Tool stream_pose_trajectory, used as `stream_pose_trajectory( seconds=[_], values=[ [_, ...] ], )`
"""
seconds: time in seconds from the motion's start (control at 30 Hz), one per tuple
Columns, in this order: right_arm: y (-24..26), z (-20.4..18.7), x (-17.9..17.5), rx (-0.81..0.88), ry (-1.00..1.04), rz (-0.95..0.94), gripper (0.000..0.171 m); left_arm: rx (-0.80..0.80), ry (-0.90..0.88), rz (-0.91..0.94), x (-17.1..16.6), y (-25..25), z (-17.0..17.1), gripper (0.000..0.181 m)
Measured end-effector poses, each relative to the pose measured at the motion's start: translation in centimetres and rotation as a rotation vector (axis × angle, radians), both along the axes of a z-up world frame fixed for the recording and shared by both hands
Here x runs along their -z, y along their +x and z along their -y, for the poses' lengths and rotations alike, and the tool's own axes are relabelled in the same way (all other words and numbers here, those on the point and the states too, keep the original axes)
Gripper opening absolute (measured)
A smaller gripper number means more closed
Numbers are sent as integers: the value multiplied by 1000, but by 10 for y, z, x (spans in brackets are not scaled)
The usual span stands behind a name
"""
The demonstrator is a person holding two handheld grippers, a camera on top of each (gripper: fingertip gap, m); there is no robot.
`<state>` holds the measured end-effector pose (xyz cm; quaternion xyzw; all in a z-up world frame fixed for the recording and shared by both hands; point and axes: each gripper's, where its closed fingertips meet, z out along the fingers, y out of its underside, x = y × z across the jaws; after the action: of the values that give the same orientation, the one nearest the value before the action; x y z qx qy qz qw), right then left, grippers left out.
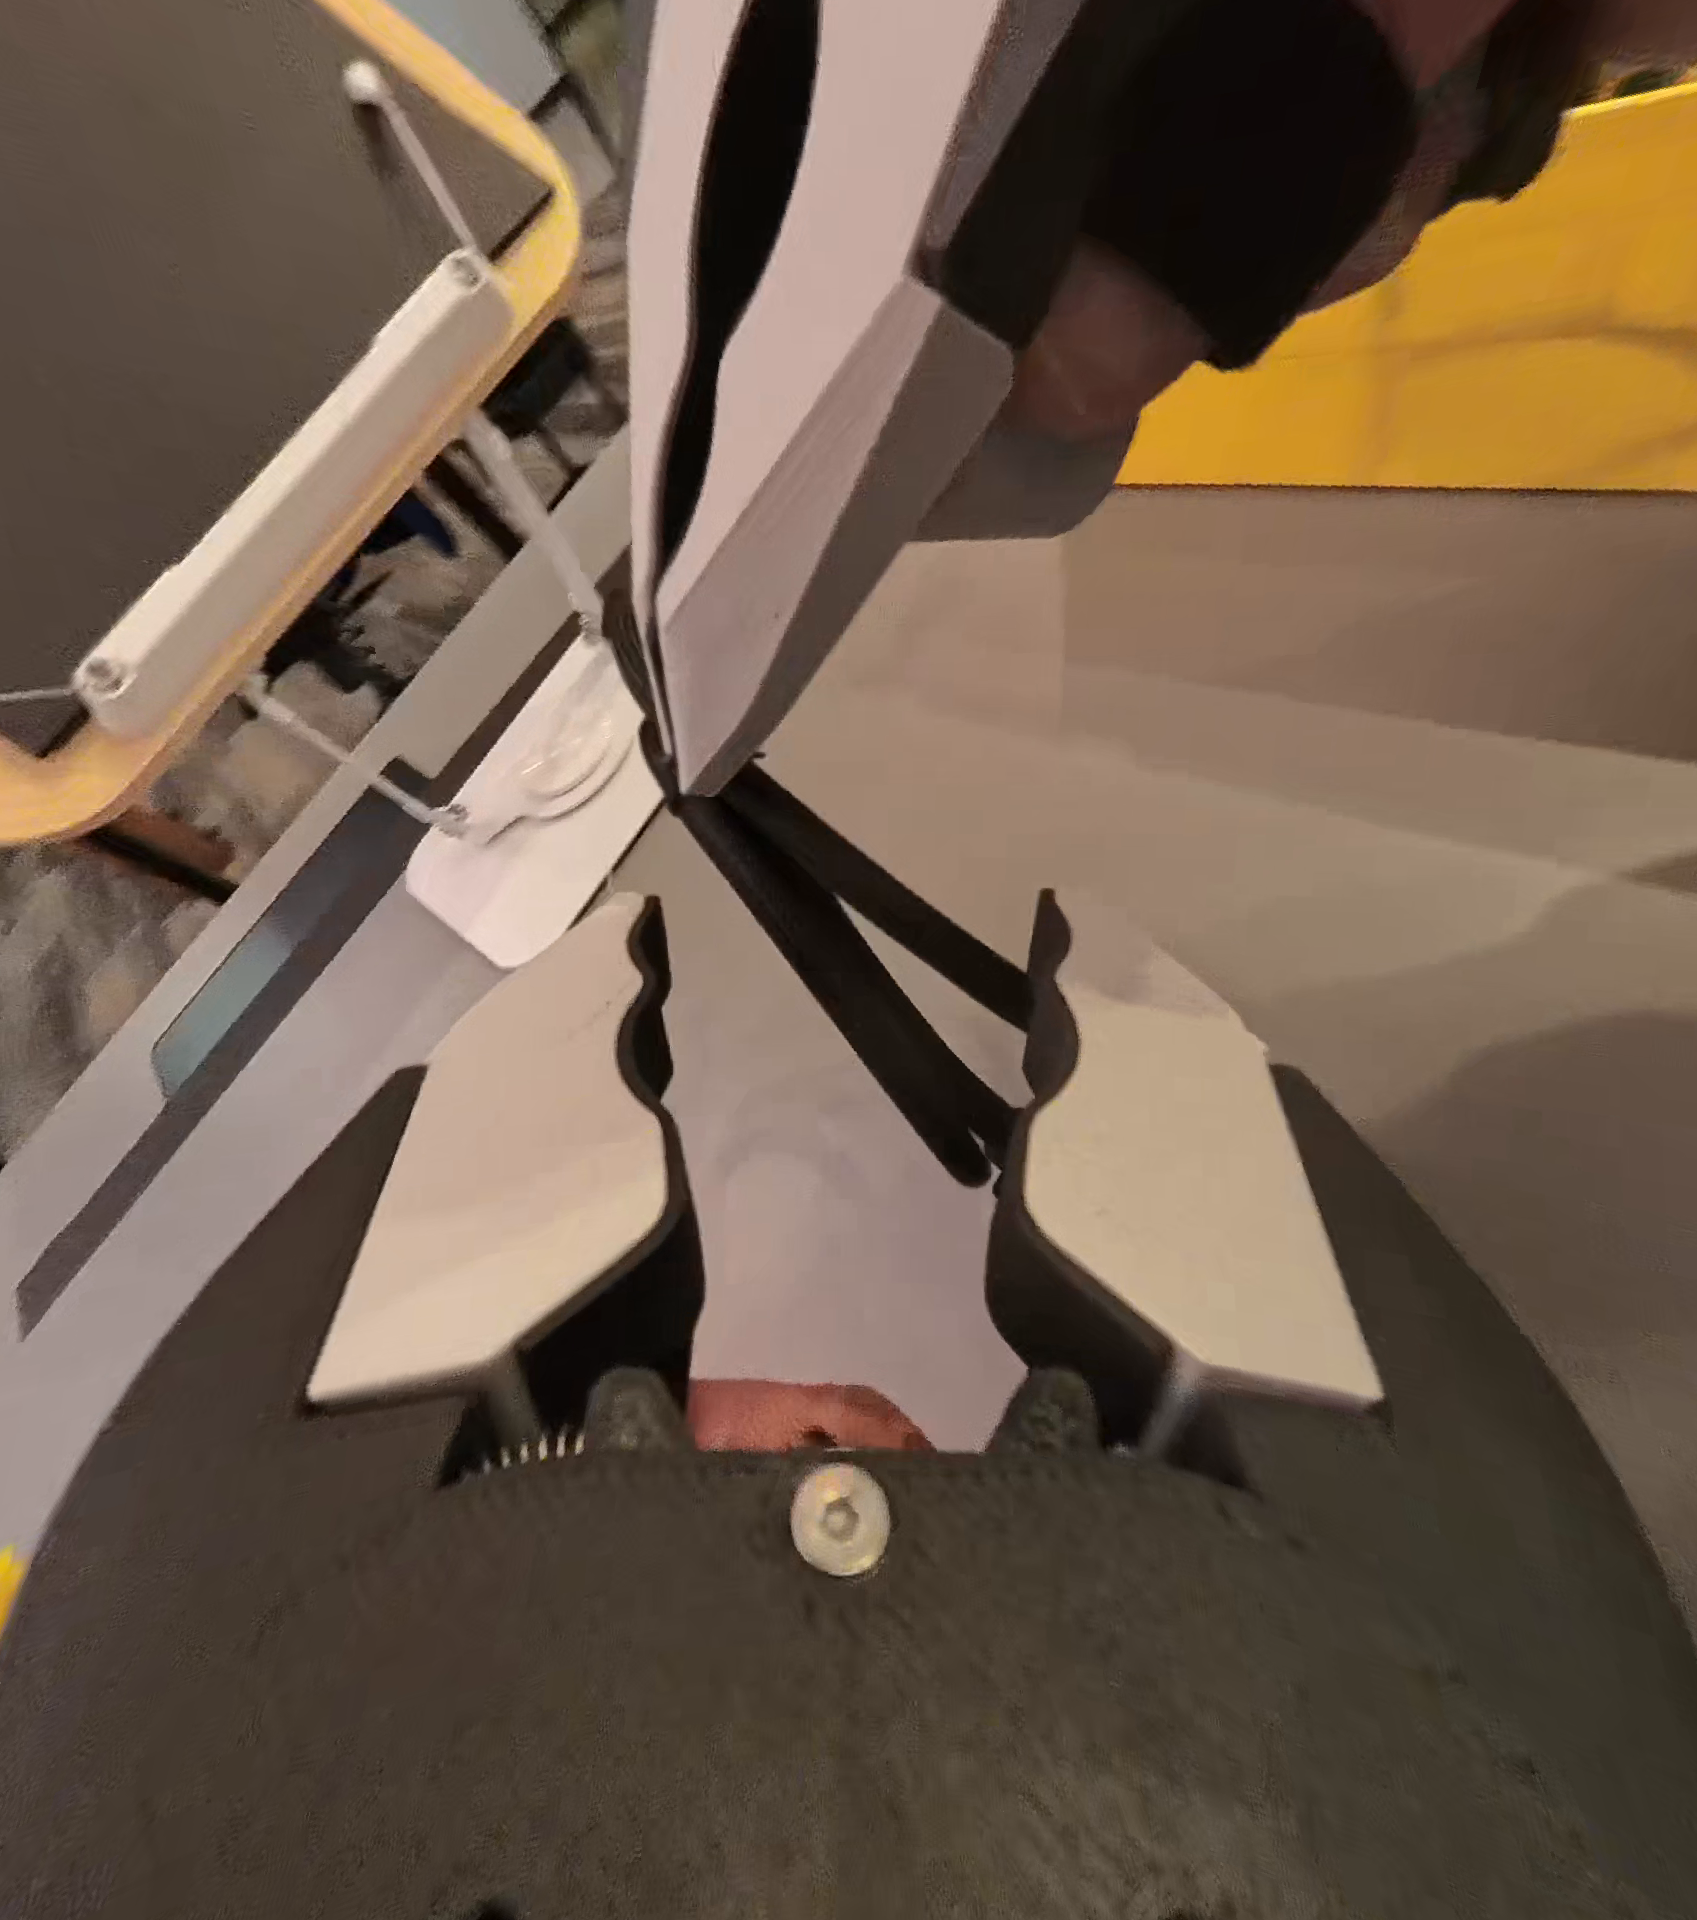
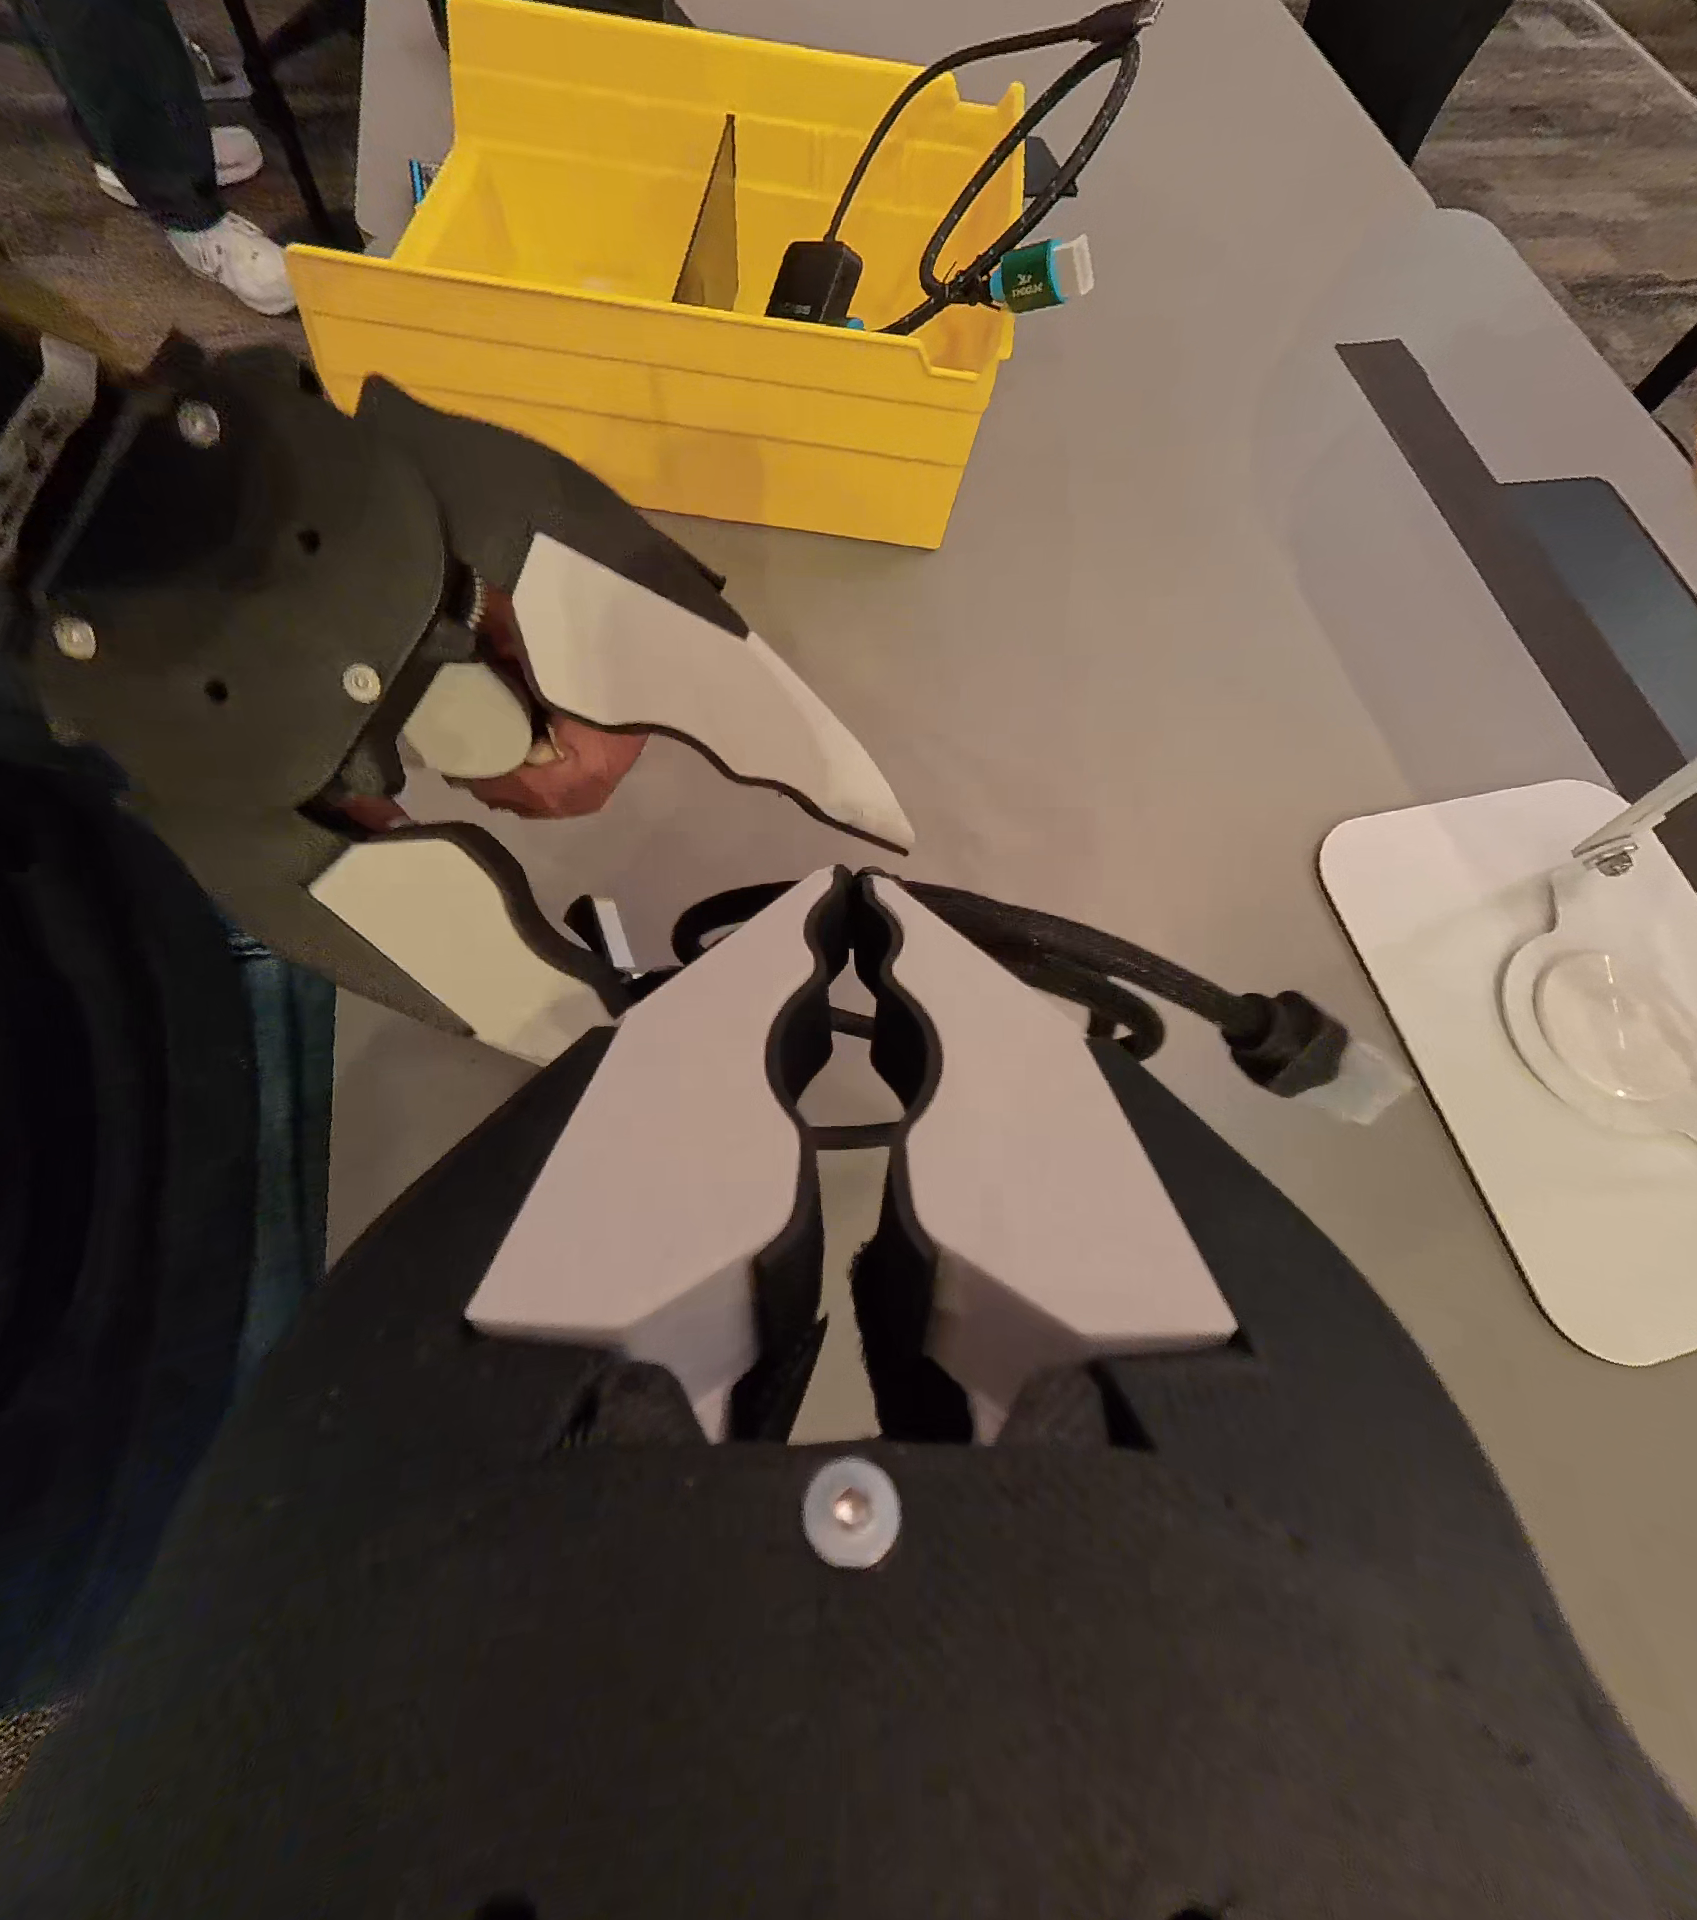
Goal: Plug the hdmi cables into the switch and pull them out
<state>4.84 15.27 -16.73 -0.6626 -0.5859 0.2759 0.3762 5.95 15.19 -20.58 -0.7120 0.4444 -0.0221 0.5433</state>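
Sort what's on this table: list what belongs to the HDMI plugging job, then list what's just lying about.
Belongs to the job:
- black braided cable with its plug, pinched by the right gripper
- left gripper, open beside it
- teal-tipped cable and small black box in the yellow bin

Lying about:
- white mat with a clear stand
- wooden chair

dim warm indoor light | soft shadows | motion blur | fisheye edges

two grippers point(image 2: 849, 878) point(image 2: 750, 883), two cables point(image 2: 1062, 966) point(image 2: 1041, 156), one bin point(image 2: 636, 405)
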Motion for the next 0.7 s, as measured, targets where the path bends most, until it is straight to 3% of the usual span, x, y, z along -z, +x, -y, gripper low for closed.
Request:
stream_pose_trajectory(
  seconds=[0.13, 0.27, 0.43, 0.53, 0.7],
  values=[
    [3, 1, -7, 2, 0, -13, 0, -54, 79, -15, -4, -3, -4, 32],
    [10, 3, -9, -22, 9, 23, 0, -36, 98, -99, -10, -15, -10, 18],
    [17, 5, -1, -89, 86, 123, 0, 110, 94, -276, -19, -23, -12, 14],
    [18, 4, -5, -138, 212, 193, 0, 179, 91, -335, -25, -22, -11, 14],
    [19, 4, -4, -268, 640, 434, 0, 252, 77, -405, -30, -23, -13, 14]
  ],
)
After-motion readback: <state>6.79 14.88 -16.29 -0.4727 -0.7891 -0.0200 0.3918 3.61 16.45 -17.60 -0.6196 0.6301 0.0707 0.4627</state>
